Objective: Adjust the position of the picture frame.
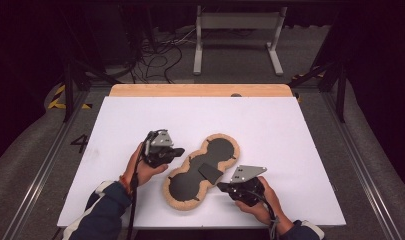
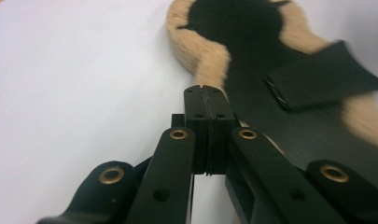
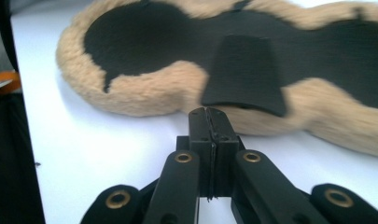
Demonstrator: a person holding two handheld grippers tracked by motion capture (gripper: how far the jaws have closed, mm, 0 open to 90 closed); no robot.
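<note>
A black, peanut-shaped pad edged with tan fleece (image 1: pixel 202 172) is laid flat near the middle of the white table top (image 1: pixel 270 125), its long axis running from 7 to 1 o'clock. A black trapezoid flap (image 1: pixel 211 172) is seen at its waist, lifted along one edge. The left gripper (image 1: pixel 177 151) is held at 9 o'clock of the pad, jaws pressed together on nothing, tips just beside the fleece rim (image 2: pixel 210 70). The right gripper (image 1: pixel 221 186) is held at 4 o'clock, jaws likewise pressed together and empty, tips just short of the fleece below the flap (image 3: pixel 245 77).
</note>
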